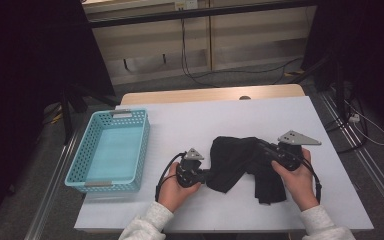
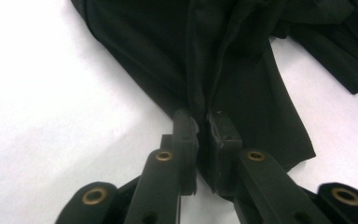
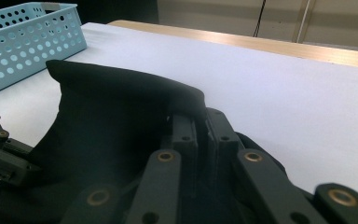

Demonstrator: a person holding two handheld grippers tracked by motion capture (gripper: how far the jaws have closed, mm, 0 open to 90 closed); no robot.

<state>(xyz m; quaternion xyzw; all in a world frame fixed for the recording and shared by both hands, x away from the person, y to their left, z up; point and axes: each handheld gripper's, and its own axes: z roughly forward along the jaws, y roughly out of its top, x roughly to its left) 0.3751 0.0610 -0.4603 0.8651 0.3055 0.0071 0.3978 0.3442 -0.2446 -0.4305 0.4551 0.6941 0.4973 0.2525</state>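
A black cloth lies crumpled on the white table top, stretched between both grippers. My left gripper is at the cloth's left edge, low on the table. In the left gripper view its jaws are pinched together on a fold of the cloth. My right gripper holds the cloth's right part. In the right gripper view its jaws are shut on a raised ridge of the cloth, and the left gripper shows at the far left.
A light blue perforated basket stands at the table's left side, and its wall rises at the upper left of the right gripper view. Cables run across the floor beyond the table's far edge.
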